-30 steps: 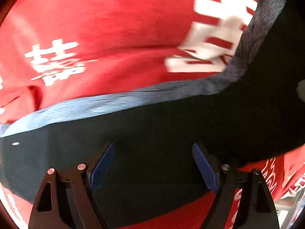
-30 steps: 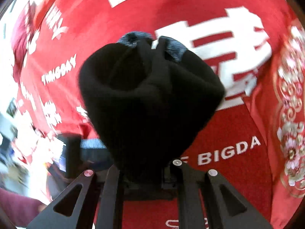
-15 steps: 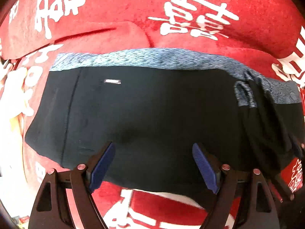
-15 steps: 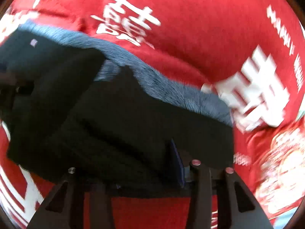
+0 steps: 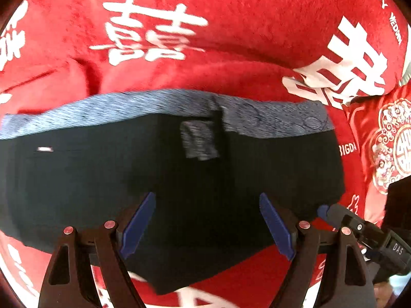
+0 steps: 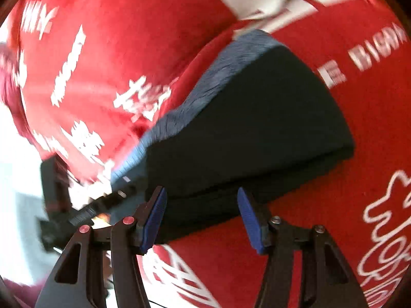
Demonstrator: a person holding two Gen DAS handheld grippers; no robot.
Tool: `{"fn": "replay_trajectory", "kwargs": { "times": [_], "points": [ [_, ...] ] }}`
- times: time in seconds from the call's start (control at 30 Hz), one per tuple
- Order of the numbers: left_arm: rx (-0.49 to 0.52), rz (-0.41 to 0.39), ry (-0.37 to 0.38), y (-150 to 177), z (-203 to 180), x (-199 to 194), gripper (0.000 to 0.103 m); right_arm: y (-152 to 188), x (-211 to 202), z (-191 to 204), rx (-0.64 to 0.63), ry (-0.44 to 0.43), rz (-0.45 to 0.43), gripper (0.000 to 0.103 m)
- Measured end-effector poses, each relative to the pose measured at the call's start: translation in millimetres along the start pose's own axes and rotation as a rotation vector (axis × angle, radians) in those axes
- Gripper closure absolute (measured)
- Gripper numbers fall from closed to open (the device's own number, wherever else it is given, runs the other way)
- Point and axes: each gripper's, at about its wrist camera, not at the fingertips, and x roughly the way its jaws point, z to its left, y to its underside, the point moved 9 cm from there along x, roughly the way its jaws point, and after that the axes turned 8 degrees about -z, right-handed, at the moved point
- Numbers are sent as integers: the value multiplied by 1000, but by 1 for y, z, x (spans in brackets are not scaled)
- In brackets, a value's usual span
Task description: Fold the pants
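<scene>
**Black pants lie folded on the red cloth, both grippers open above them**

The black pants with a heathered grey-blue waistband [image 5: 179,174] lie flat in a folded block on a red plush cloth printed with white characters and lettering [image 5: 231,25]. In the left wrist view the waistband runs across the far edge of the block from 9 o'clock to 2 o'clock, and a small grey fabric flap [image 5: 199,141] sits on the black cloth just below it near the centre. A small white tag [image 5: 44,149] shows on the pants toward 9 o'clock.

The left gripper [image 5: 206,224] hangs over the near edge of the pants with its blue-padded jaws spread wide; the black fabric shows between them, but the pads do not press on it. At 4 o'clock in this view the other black tool pokes in beside the corner of the pants.

In the right wrist view, which is blurred, the pants [image 6: 257,133] stretch from the centre toward 2 o'clock, waistband along their 10 o'clock side. The right gripper [image 6: 201,222] has just been opening: its blue pads stand apart over the near edge of the pants and grip nothing. The left tool appears as a dark shape at 8 o'clock.
</scene>
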Motion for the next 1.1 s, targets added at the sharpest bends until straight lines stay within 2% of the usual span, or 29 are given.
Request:
{"fn": "replay_trajectory", "kwargs": {
  "times": [0.17,0.27,0.3,0.33,0.37,0.4,0.43,0.5,0.57,0.67,0.73,0.8,0.87,0.93,0.97,1.0,1.03,1.1],
  "points": [
    [-66,46,13,6,-5,24,19,-7,7,-7,84,-72,-13,42],
    [-55,39,7,8,-10,31,19,-8,21,-13,154,-112,10,42],
    [-46,34,5,8,-11,33,20,-7,22,-18,206,-131,12,46],
    [-36,29,5,7,-13,33,23,-10,26,-22,265,-156,10,53],
    [-32,28,10,7,-15,33,27,-11,29,-25,298,-154,17,80],
    [-30,27,7,7,-16,31,27,-11,31,-29,314,-127,29,98],
    [-25,19,9,7,-16,25,27,-12,31,-28,311,-122,32,98],
    [3,-19,5,7,-16,9,27,-13,17,-7,252,-185,17,98],
    [52,-64,-45,10,-9,-6,27,-8,5,10,186,-208,19,98],
    [66,-56,-125,20,10,-12,27,8,15,5,175,-143,67,98],
    [29,-46,-153,21,17,-11,27,14,32,-14,205,-78,88,98],
    [22,-61,-163,17,20,-16,27,15,43,-23,263,-105,97,101],
    [53,-86,-164,11,9,-18,27,12,42,-18,227,-93,125,96],
    [84,-86,-166,7,-3,-17,27,13,35,-3,85,-52,191,85],
    [94,-85,-161,5,-8,-16,27,12,29,9,8,-54,228,67],
    [100,-86,-157,3,-13,-17,27,10,19,23,-65,-76,253,44],
    [104,-88,-157,1,-17,-17,27,4,6,33,-126,-99,248,38],
    [109,-93,-155,-5,-24,-17,27,-24,-24,43,-239,-116,170,37]
  ]
}}
